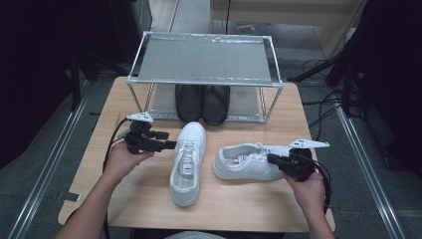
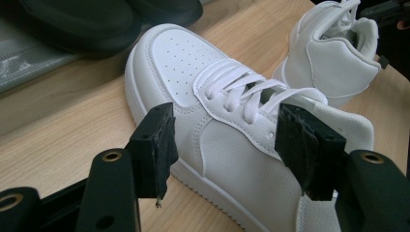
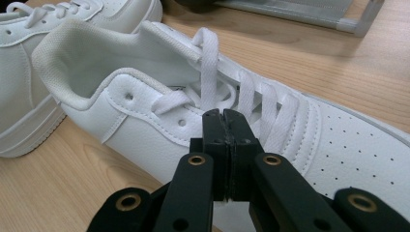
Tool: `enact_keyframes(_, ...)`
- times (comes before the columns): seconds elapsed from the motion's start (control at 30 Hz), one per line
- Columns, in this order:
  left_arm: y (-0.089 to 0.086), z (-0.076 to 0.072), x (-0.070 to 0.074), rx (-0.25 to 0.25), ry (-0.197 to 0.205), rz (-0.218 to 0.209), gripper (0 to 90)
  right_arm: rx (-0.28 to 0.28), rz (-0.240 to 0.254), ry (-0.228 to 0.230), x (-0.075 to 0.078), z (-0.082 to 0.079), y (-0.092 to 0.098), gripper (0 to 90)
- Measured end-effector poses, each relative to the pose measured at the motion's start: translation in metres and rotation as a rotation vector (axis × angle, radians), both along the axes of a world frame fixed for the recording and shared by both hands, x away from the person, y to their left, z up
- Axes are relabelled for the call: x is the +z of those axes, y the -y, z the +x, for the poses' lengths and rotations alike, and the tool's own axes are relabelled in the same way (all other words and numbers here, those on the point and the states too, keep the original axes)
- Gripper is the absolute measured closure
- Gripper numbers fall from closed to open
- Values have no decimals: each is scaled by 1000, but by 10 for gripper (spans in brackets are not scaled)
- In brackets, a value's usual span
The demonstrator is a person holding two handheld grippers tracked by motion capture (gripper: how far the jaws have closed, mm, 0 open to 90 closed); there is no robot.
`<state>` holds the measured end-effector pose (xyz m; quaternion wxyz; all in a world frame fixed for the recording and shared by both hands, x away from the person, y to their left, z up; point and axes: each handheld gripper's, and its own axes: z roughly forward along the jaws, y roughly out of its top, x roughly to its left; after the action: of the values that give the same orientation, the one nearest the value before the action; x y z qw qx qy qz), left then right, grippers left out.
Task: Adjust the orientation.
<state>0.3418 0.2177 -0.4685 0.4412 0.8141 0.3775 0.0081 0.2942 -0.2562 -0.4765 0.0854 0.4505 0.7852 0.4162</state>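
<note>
Right gripper (image 3: 223,116) clenched on a white lace (image 3: 209,67) of the sideways sneaker (image 1: 247,162); left gripper (image 2: 222,145) released, straddling the upright sneaker (image 1: 187,162) at 9 o'clock.

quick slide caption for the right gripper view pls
Right gripper shut on a flat white lace of a white leather sneaker on the wooden table.

1. A wooden table (image 1: 149,199) with rounded corners carries the scene.
2. A metal-framed shoe rack (image 1: 205,79) stands at the table's far edge, its grey top shelf bare.
3. A pair of black shoes (image 1: 202,103) sits side by side on the rack's lower shelf, under the top shelf.
4. Grey floor (image 1: 45,164) lies around the table, with loose black cables (image 1: 323,107) on it at the right.
</note>
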Motion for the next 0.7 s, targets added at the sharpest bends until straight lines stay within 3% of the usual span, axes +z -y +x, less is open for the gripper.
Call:
enact_keyframes(0.2, 0, 0, 1, 4, 21, 9, 406, 6, -18, -4, -1, 3, -2, 900)
enact_keyframes(0.5, -4, 4, -1, 24, 14, -2, 406, 5, -30, 2, -3, 12, -5, 900)
enact_keyframes(0.7, -3, 2, 0, 23, 31, 5, 407, -4, -6, -1, -5, 22, -5, 900)
